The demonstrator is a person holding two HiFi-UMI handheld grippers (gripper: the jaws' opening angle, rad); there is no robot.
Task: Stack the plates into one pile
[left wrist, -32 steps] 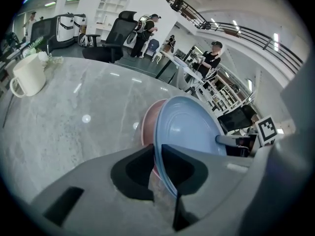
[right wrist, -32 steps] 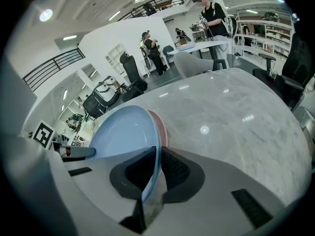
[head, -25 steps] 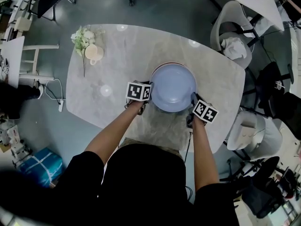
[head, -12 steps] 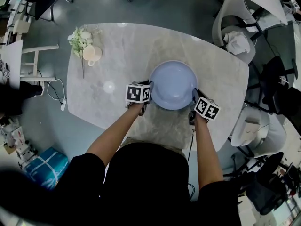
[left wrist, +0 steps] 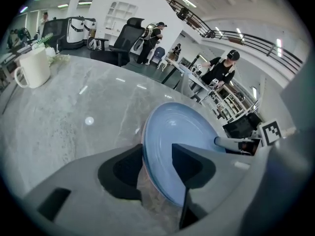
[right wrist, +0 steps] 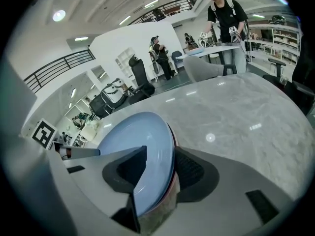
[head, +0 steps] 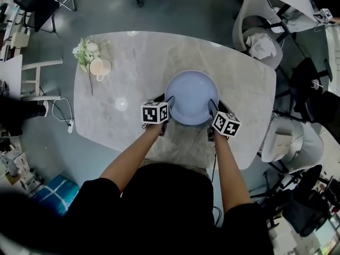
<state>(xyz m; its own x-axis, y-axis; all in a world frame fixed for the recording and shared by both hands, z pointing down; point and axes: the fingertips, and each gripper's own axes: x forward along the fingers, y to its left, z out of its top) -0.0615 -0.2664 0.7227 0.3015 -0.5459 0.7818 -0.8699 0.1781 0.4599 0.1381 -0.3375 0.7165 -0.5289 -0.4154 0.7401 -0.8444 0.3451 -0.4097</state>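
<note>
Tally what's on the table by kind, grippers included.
Plates: 2 visible (blue plate on pink-rimmed plate)
Mug: 1
Flower sprig: 1
Hand-held grippers: 2 (left hand-held gripper, right hand-held gripper; jaws just opened, plate rims between them)
Total: 6

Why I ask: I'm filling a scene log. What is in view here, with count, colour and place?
Plates: at least two, blue over a reddish rim, piled at table's near edge.
Table: one, grey marble.
Mug: one, cream, far left corner.
Flowers: one white bunch, beside mug.
Chairs: two, white, right of table.
Left gripper: one, grey, jaws just opening, apart around pile's left rim.
Right gripper: one, grey, jaws just opening, apart around right rim.
</note>
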